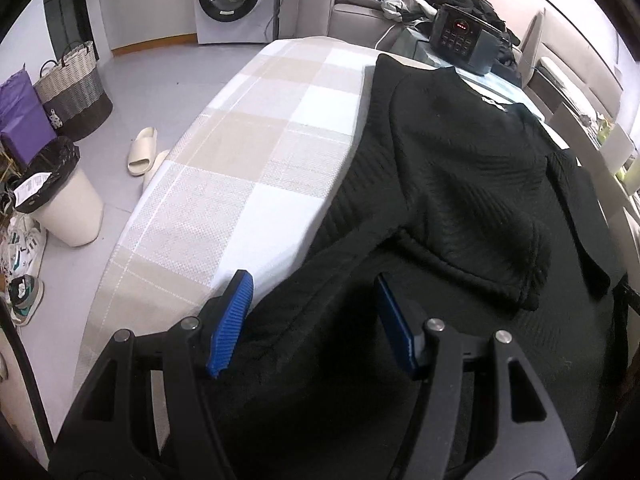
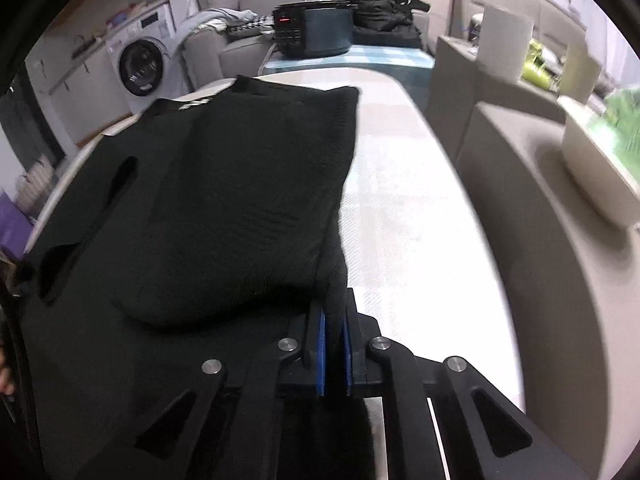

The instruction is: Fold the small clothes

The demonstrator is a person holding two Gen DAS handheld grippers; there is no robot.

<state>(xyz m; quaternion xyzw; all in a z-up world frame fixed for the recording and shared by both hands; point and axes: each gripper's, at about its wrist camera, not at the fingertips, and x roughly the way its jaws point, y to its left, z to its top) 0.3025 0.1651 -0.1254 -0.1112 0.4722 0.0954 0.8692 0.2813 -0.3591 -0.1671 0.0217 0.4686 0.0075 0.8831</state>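
black garment (image 2: 248, 184) pinched in right jaws.

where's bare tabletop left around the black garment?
Free: checked tablecloth left of the black garment, out to the table's edge; a pale strip on its right. Crowded: the far end, with the cooker.
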